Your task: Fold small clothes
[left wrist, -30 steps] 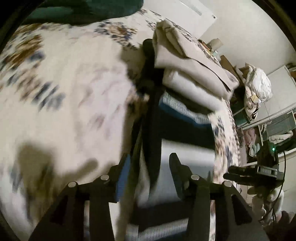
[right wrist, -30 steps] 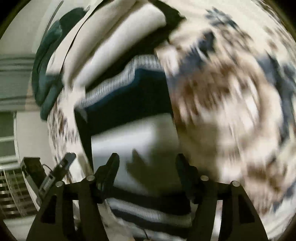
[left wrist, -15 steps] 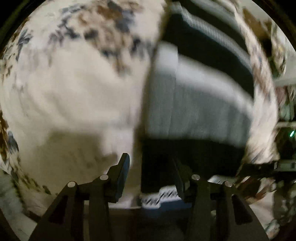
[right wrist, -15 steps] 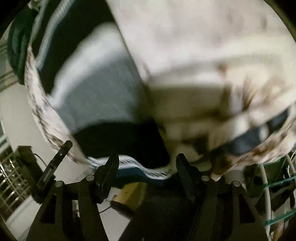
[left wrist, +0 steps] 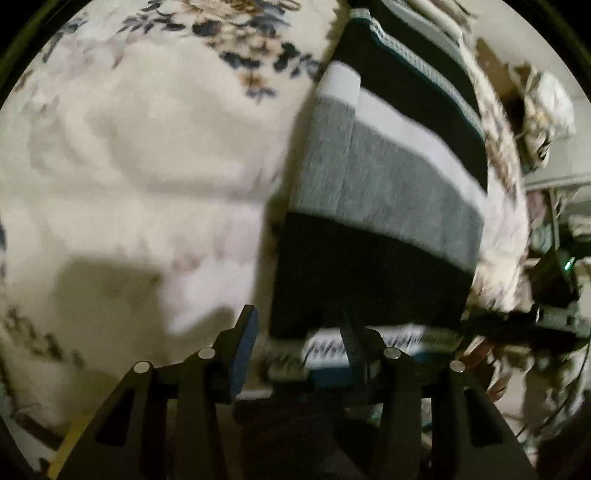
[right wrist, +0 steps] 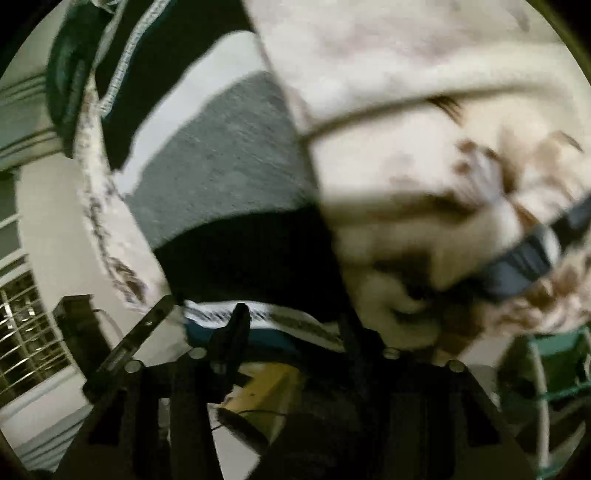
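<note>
A striped garment in black, grey and white bands (left wrist: 384,206) lies flat on a floral bedspread (left wrist: 147,166); it also shows in the right wrist view (right wrist: 229,177). My left gripper (left wrist: 299,336) is open at the garment's near black hem, its right finger over the patterned edge (left wrist: 369,339). My right gripper (right wrist: 295,328) is open at the same near hem, its fingers straddling the patterned edge (right wrist: 266,321). Neither gripper holds cloth.
Folded beige and white clothes (left wrist: 436,22) lie beyond the striped garment. A white bag (left wrist: 546,99) and clutter stand off the bed's right side. A wall (right wrist: 48,221) and a wire rack (right wrist: 22,332) show left in the right wrist view.
Both grippers pulled back from over the garment to its near hem at the bed's edge. The garment now lies flat and released; both stay open.
</note>
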